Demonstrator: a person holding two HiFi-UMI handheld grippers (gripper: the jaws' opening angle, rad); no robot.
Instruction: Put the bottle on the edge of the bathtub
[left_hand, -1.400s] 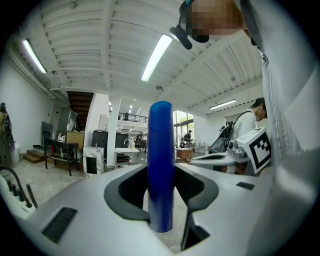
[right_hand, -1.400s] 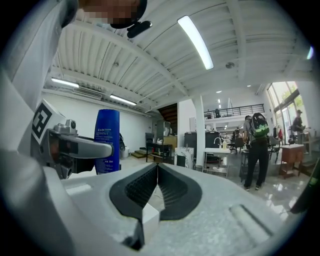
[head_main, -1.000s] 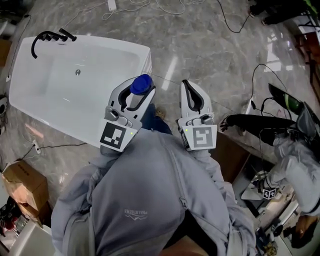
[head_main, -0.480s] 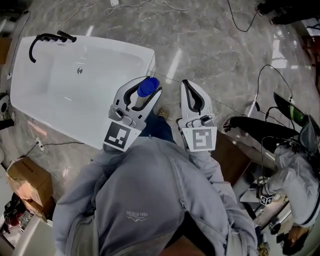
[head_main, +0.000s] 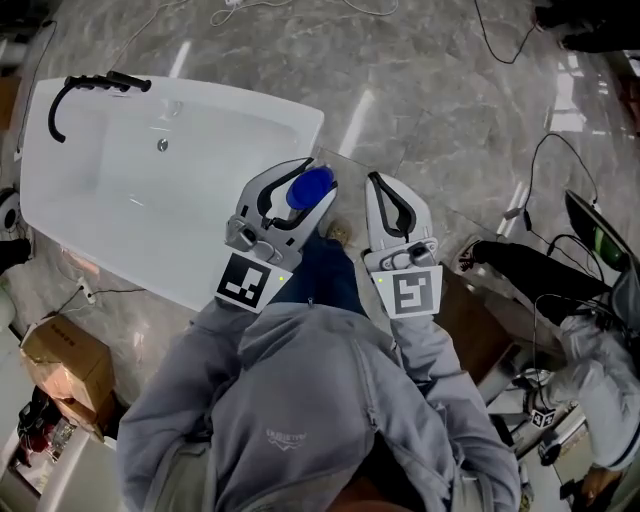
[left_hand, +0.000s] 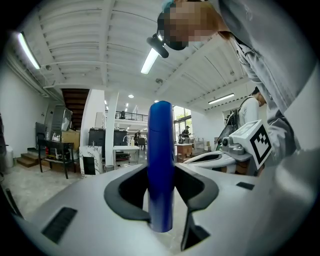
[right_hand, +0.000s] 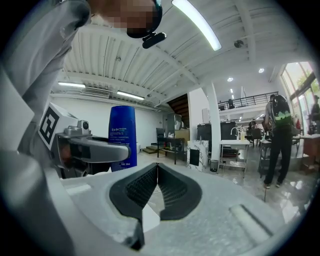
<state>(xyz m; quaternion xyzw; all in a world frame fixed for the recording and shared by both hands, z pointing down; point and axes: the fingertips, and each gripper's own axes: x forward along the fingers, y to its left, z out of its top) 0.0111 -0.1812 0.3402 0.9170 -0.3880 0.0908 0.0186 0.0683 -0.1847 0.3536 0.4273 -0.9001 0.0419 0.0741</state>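
A blue bottle stands upright between the jaws of my left gripper, which is shut on it. In the left gripper view the bottle fills the gap of the left gripper. It hangs just off the right end of the white bathtub, over the marble floor. My right gripper is beside it on the right, apart from the bottle. In the right gripper view the right gripper is shut with nothing in it, and the bottle shows at the left.
A black faucet sits at the tub's far left end. A cardboard box lies on the floor at lower left. Cables and dark gear lie on the floor to the right. My grey hood fills the bottom.
Both grippers have shifted together a little right and down in the head view, the bottle still in the left one. Jaws look unchanged.
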